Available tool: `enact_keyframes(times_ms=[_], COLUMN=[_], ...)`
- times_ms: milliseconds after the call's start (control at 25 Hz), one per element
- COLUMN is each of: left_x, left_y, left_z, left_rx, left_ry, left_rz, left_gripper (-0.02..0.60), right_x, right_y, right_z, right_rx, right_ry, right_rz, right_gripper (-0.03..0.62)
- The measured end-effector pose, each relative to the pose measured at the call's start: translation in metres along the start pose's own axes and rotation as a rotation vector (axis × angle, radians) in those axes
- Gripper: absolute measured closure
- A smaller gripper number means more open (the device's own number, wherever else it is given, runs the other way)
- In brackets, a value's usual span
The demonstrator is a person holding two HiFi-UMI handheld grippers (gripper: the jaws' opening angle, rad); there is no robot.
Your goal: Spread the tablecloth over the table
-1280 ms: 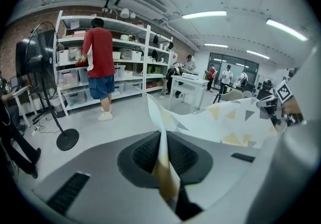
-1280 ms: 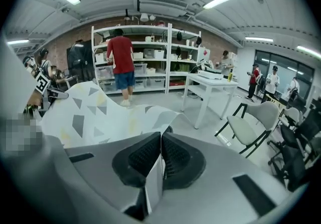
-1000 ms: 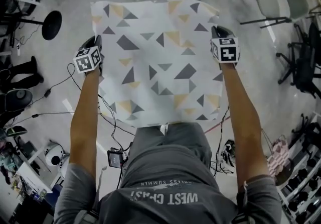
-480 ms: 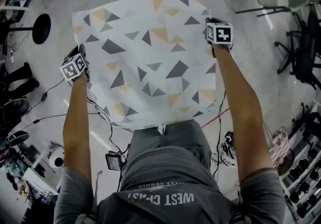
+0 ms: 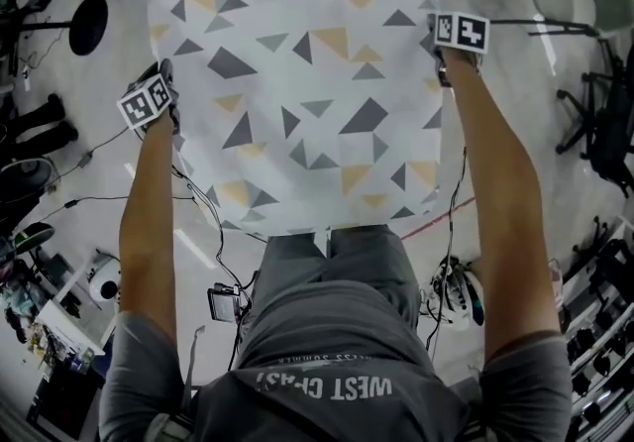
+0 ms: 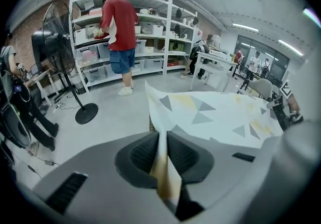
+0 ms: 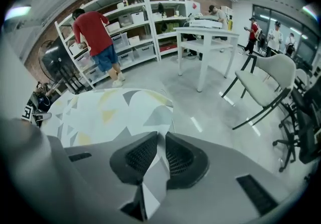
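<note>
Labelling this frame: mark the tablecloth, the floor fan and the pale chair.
tablecloth (image 5: 297,83), head view, middle of the spread patterned cloth.
floor fan (image 6: 50,42), left gripper view, its dark round head.
pale chair (image 7: 276,70), right gripper view, its backrest.

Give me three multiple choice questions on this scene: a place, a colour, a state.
1. Relative to the tablecloth, the fan's round black base lies: A. on it B. left of it C. right of it.
2. The tablecloth's triangles are: A. grey and yellow B. red and blue C. green.
3. The tablecloth is: A. folded B. gripped by one claw only C. held spread by both claws.
B, the base shows at its left in the head view; A, seen all over it; C, left claw and right claw each pinch an edge, their jaws having just been opening.
</note>
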State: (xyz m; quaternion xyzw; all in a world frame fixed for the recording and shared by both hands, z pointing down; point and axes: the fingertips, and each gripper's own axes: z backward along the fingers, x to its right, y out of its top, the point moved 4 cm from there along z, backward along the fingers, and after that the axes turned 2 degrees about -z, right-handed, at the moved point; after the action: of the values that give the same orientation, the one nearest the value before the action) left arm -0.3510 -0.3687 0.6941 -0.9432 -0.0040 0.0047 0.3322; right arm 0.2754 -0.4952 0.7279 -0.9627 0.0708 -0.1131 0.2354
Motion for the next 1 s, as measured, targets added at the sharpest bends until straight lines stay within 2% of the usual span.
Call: enact_keyframes(times_ms=[360, 480, 680, 1000], left_x=[-0.014, -0.016, -0.015, -0.018], left_y=[-0.017, -0.018, -0.021, -0.053], left_z=[-0.017, -0.017, -0.012, 0.003], left_rx=[-0.03, -0.02, -0.044, -0.07], left_ry=[0.037, 0.047, 0.068, 0.064], left_rz=[0.023, 0.009, -0.07, -0.048], left_gripper=[0.497, 0.473, 0.417, 0.399], right_x=[0.01, 0.011, 0.006, 0.003], right_y=[-0.007, -0.006, -0.008, -0.017], right_z=[-0.018, -0.018, -0.011, 0.002], right_rx=[-0.017, -0.011, -0.013, -0.018], right_ry=[-0.027, -0.061, -0.107, -0.148], right_rz=[0.0, 0.04, 0.093, 0.123], right_gripper=[0.516, 0.493, 0.474, 0.461])
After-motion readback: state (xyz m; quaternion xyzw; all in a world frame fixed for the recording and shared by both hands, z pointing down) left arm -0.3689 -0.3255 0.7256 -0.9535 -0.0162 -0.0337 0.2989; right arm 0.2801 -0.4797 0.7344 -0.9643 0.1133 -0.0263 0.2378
